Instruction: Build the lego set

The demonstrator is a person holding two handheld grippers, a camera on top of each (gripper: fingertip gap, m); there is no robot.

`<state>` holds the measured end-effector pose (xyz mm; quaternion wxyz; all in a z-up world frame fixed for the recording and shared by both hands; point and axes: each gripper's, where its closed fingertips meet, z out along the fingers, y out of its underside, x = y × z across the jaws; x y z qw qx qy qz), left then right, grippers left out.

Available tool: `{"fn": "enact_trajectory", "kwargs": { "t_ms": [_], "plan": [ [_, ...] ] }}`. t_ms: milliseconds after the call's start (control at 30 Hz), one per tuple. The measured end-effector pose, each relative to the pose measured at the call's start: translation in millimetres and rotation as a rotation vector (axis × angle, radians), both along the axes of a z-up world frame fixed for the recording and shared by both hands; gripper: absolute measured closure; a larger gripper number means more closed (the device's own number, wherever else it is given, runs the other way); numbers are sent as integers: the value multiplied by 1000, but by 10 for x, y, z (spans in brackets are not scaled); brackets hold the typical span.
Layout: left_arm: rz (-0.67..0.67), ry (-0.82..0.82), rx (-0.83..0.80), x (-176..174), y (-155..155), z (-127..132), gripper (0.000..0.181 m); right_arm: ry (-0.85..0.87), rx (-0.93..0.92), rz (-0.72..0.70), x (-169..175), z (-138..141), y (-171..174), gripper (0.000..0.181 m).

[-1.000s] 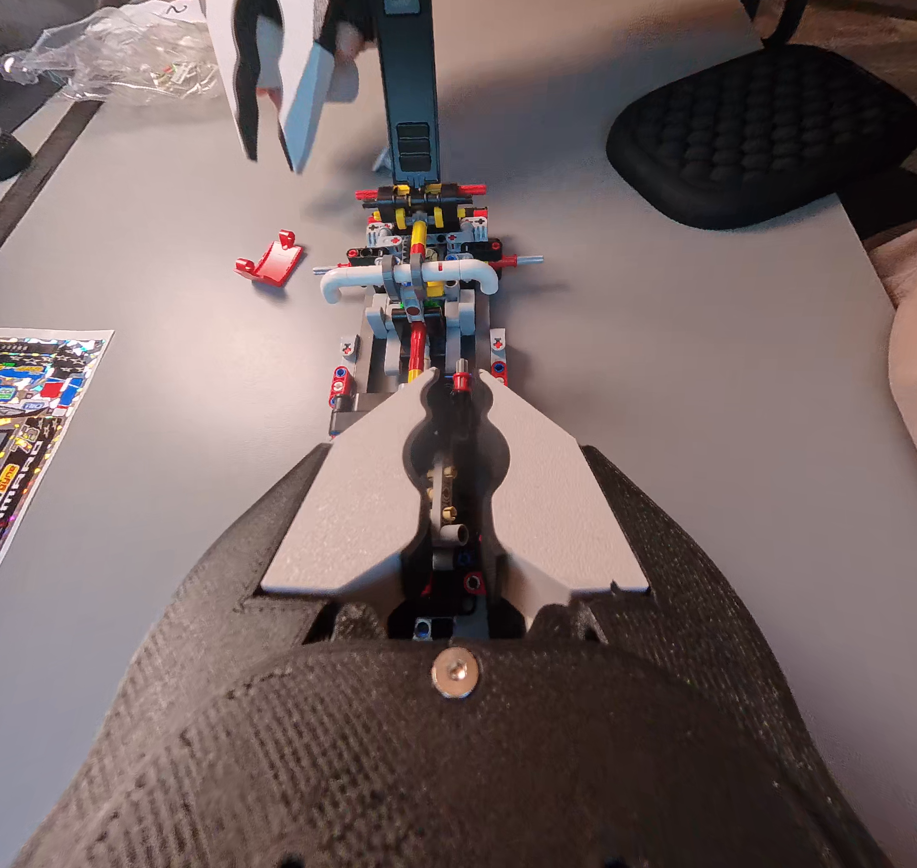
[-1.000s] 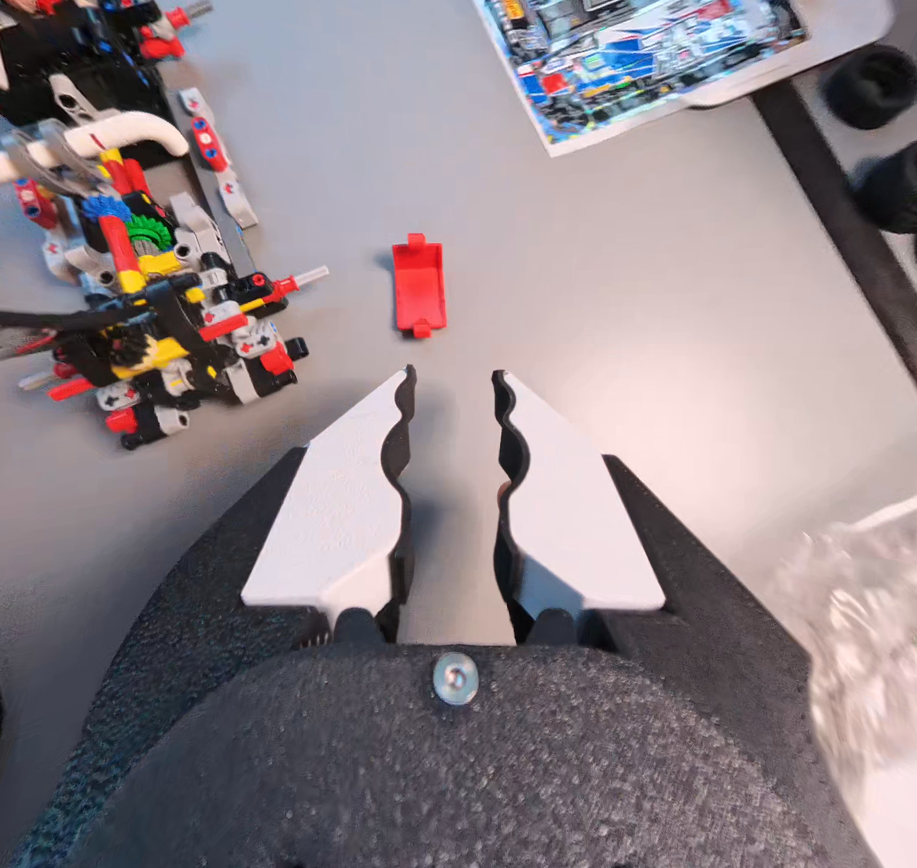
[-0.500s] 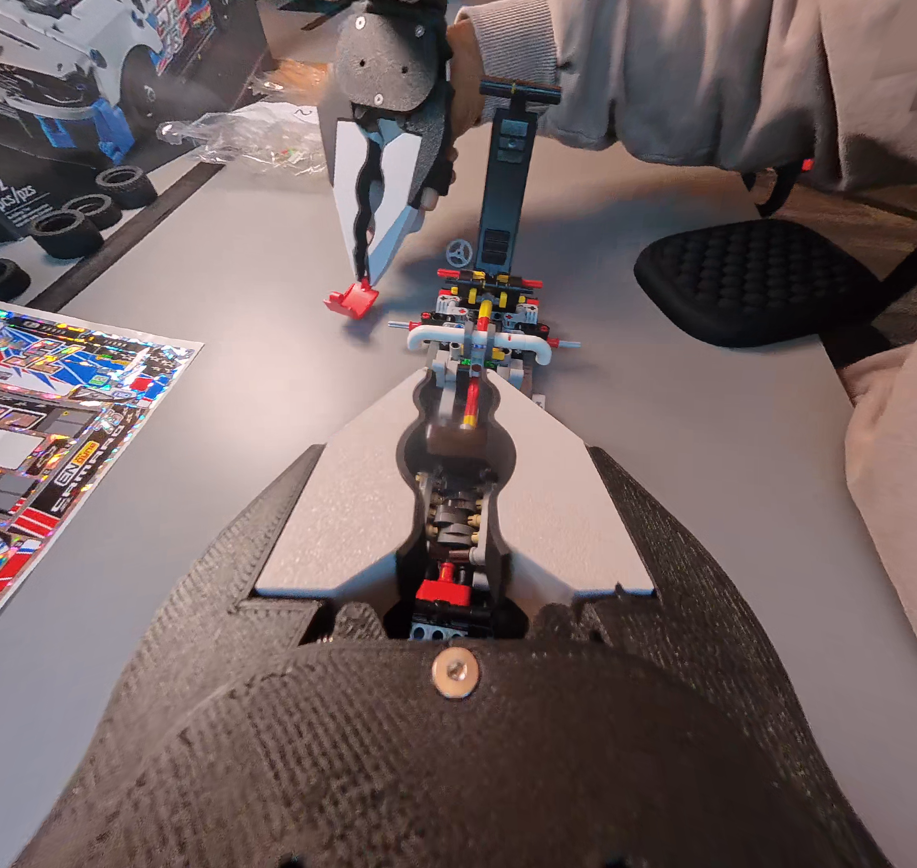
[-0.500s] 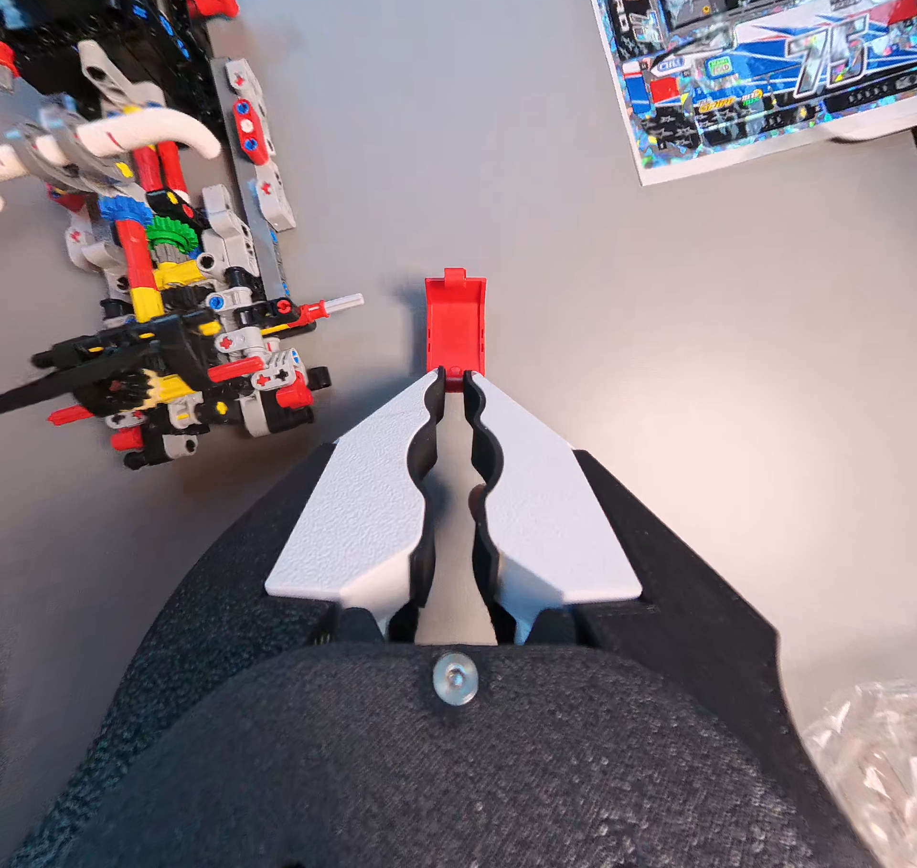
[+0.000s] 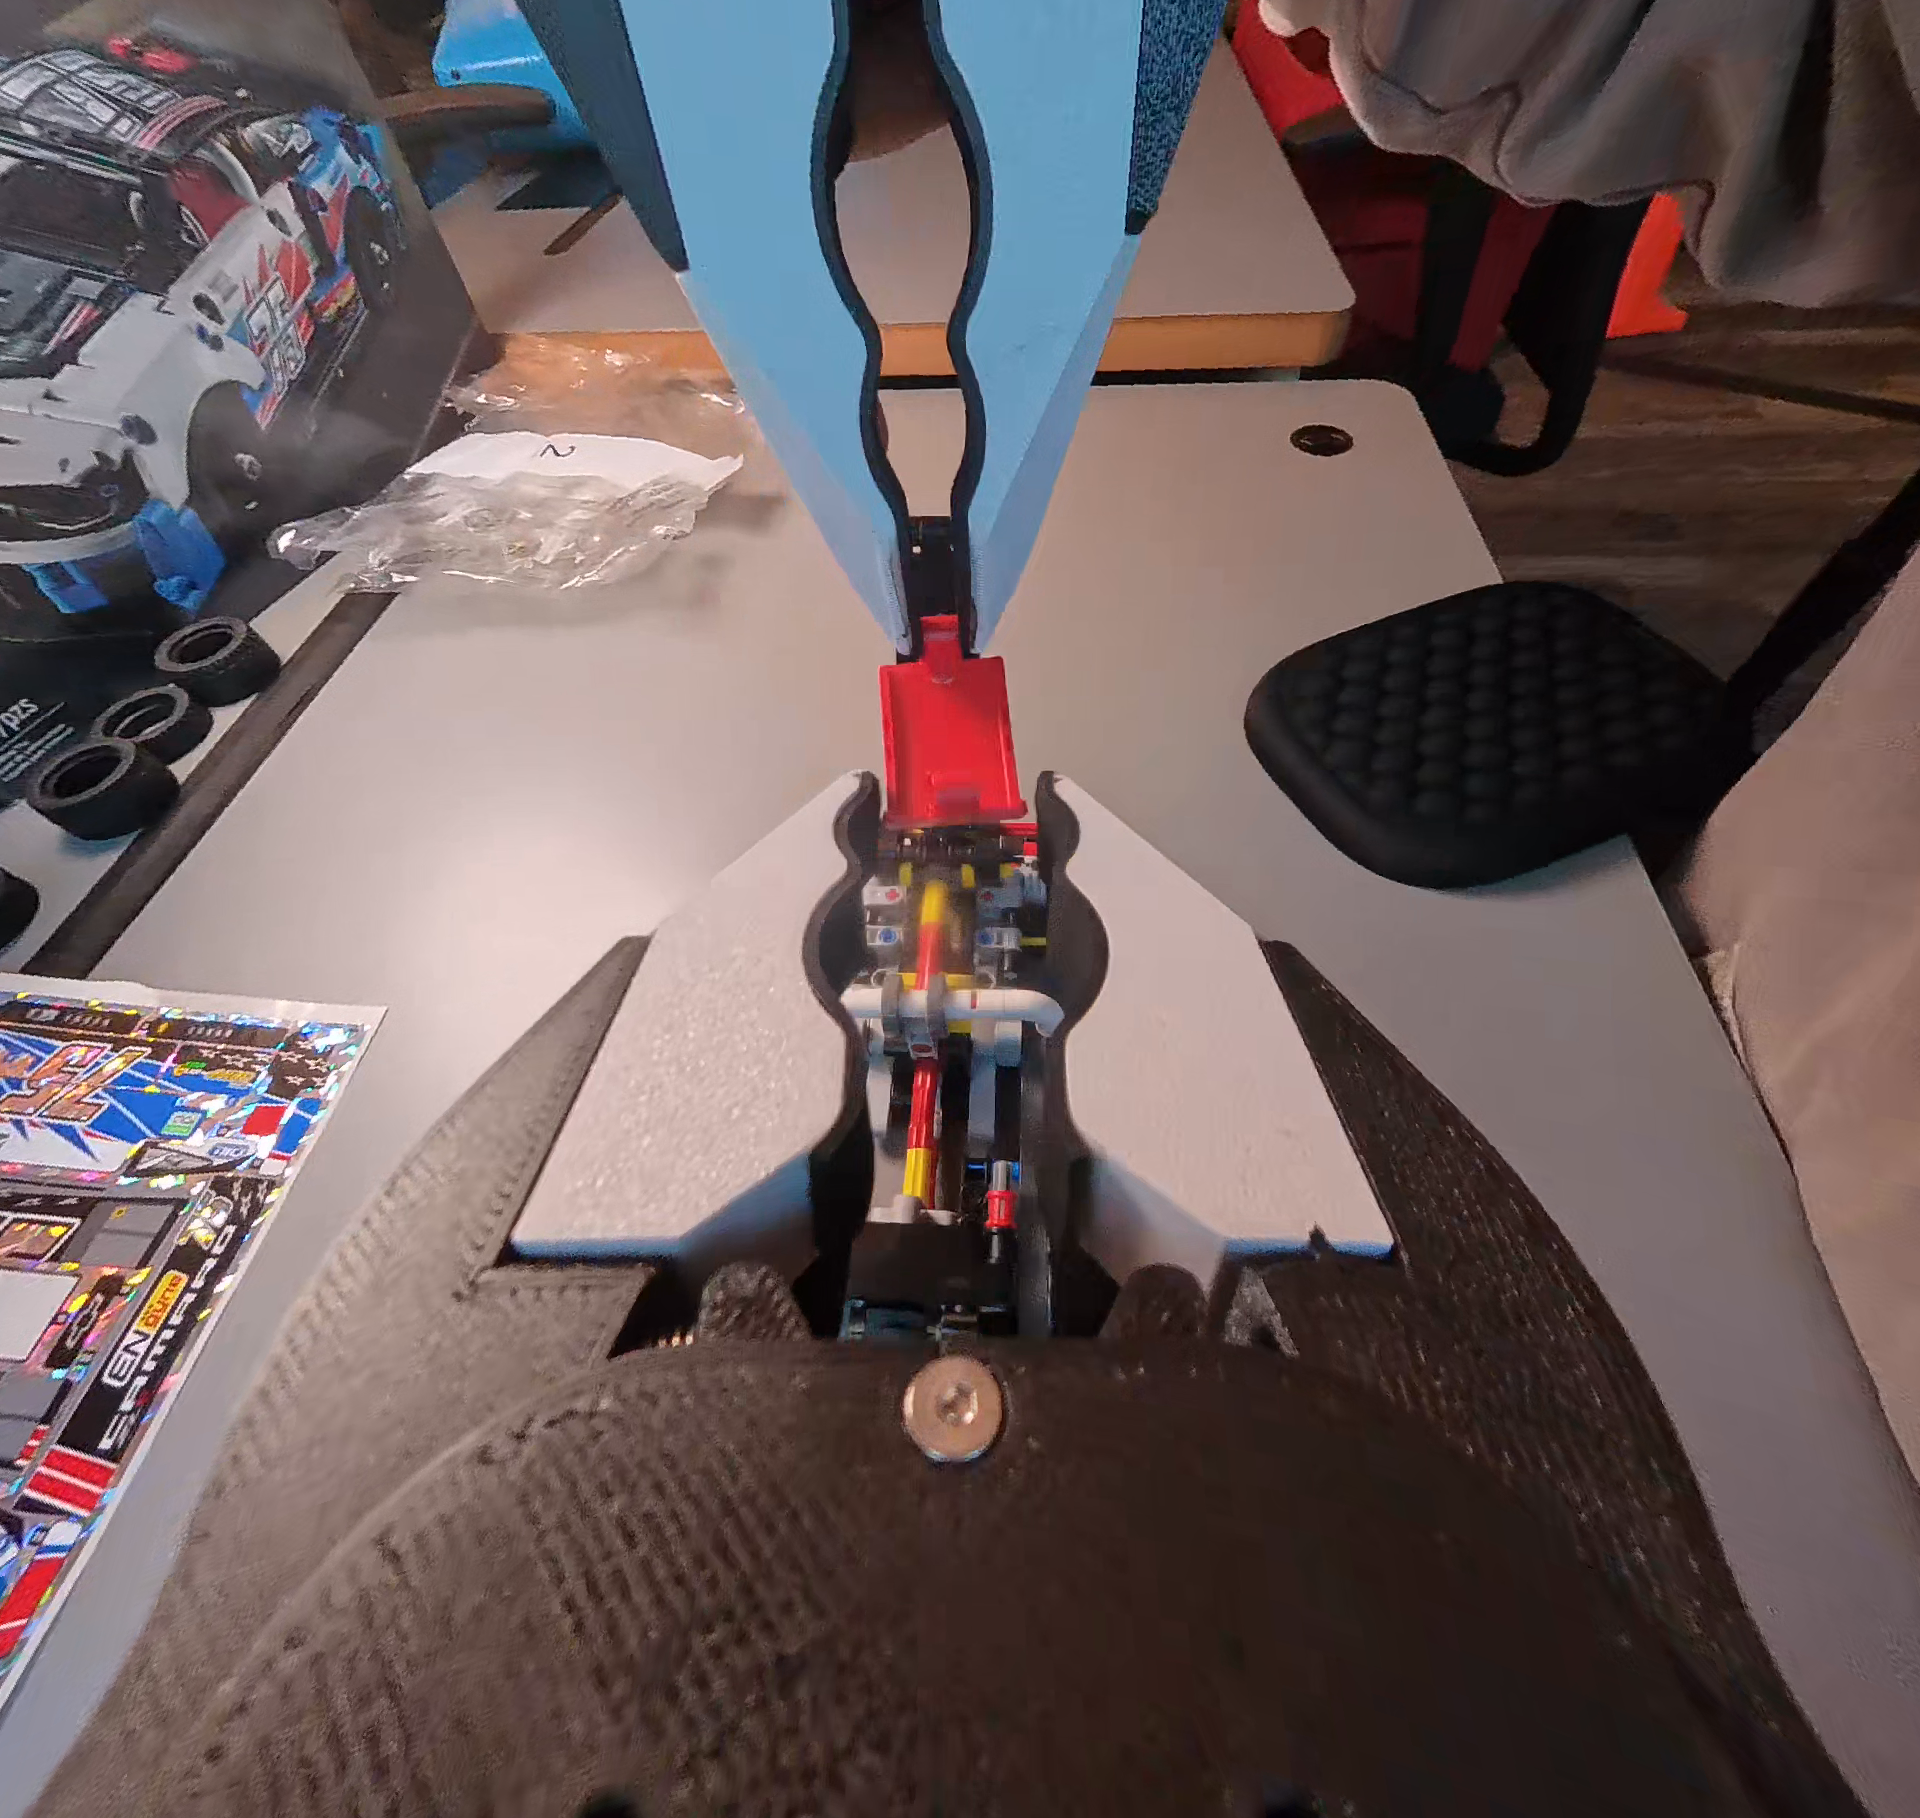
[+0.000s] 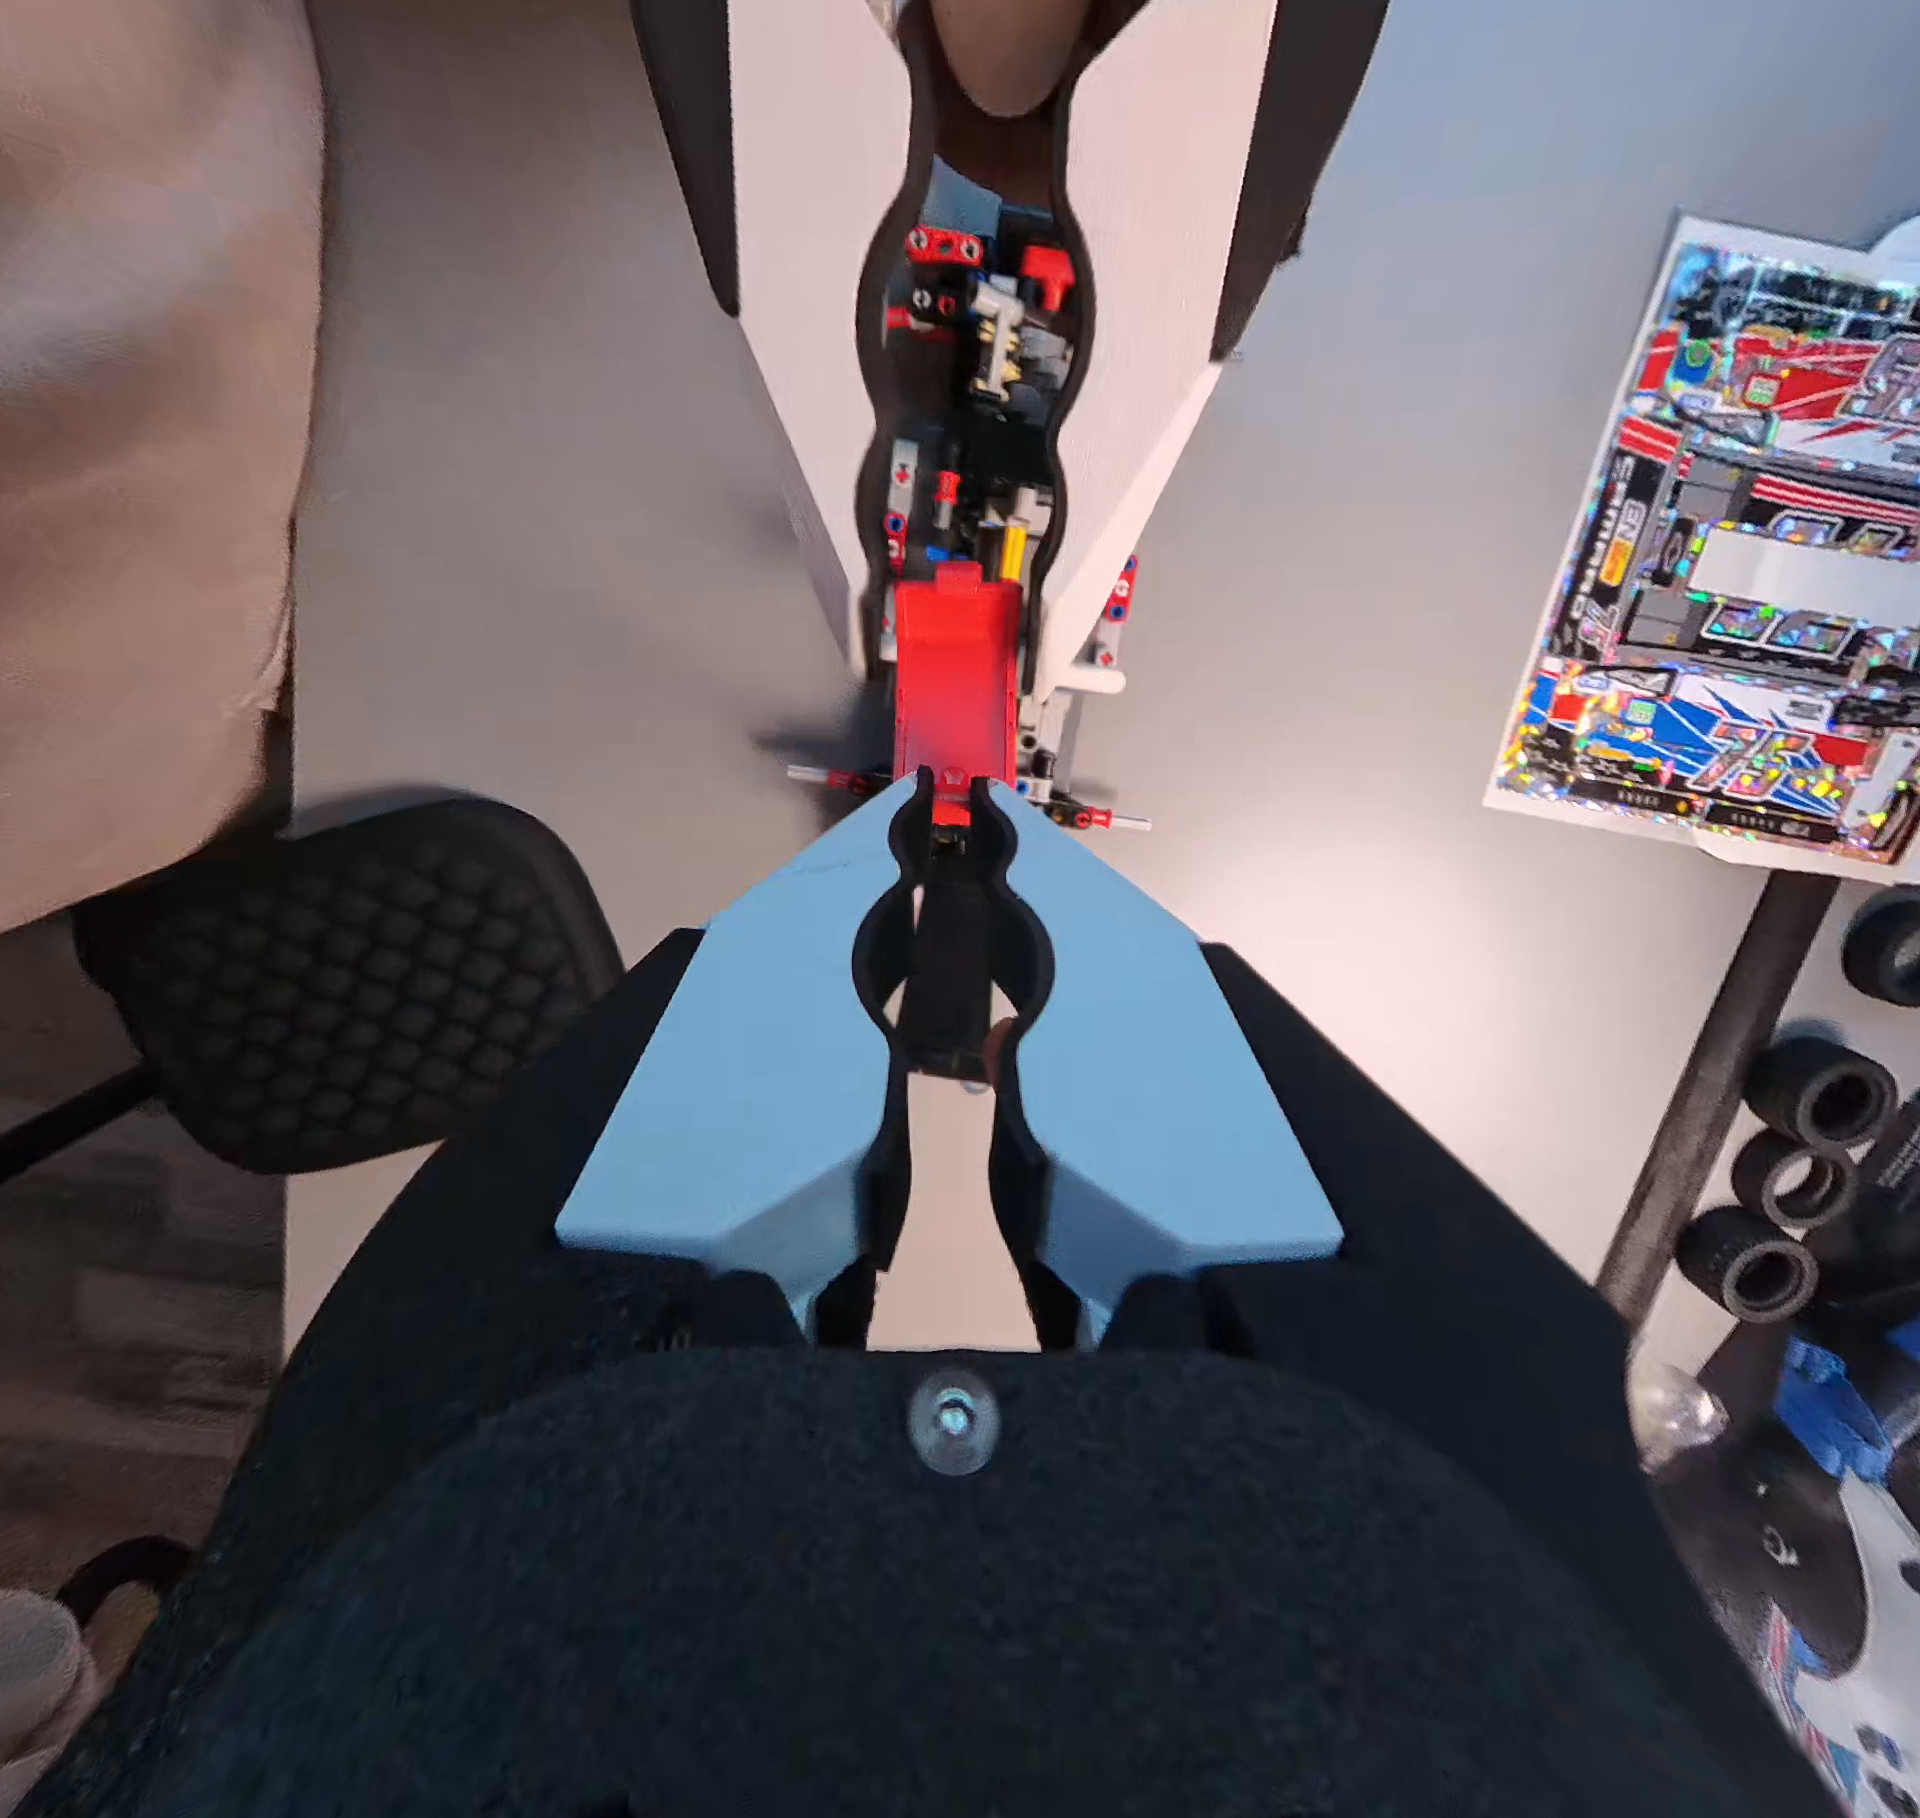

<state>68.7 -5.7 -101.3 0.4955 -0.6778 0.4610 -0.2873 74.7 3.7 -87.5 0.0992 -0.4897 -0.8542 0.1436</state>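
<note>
Seating the red panel (image 5: 948,742), pinched by the right gripper (image 6: 948,789), onto the chassis (image 5: 940,999) clamped by the left gripper (image 5: 948,792); next, press down.

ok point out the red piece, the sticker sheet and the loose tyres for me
red piece (image 5: 948,742), left wrist view, middle of its flat face
sticker sheet (image 6: 1725,563), right wrist view, centre of the printed sheet
loose tyres (image 6: 1813,1093), right wrist view, tread of the top tyre in the row

Each hand-held gripper — left (image 5: 951,792), right (image 6: 945,786) — has a black textured housing with one silver screw at centre. Its two flat, pale wedge-shaped fingers (image 5: 675,1072) carry wavy black inner edges. The sleeve (image 5: 1558,43) is grey fabric.
</note>
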Motion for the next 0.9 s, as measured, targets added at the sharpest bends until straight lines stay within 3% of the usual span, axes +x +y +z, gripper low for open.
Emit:
{"fn": "enact_trajectory", "kwargs": {
  "t_ms": [167,333,433,767,900],
  "plan": [
    [29,9,59,-94,-147,-37,157,75,-35,15,-112,23,-186,177],
    [23,-243,118,-240,-337,170,157,398,-213,-9,-310,253,-389,167],
    [-8,-325,144,-243,-446,211,157,509,-279,-32,-360,302,-462,167],
    [-32,-387,140,-207,-491,241,157,500,-229,-22,-312,273,-552,176],
    [-29,-280,74,-235,-426,63,157,405,-197,-52,-340,170,-509,176]
  ]
}}
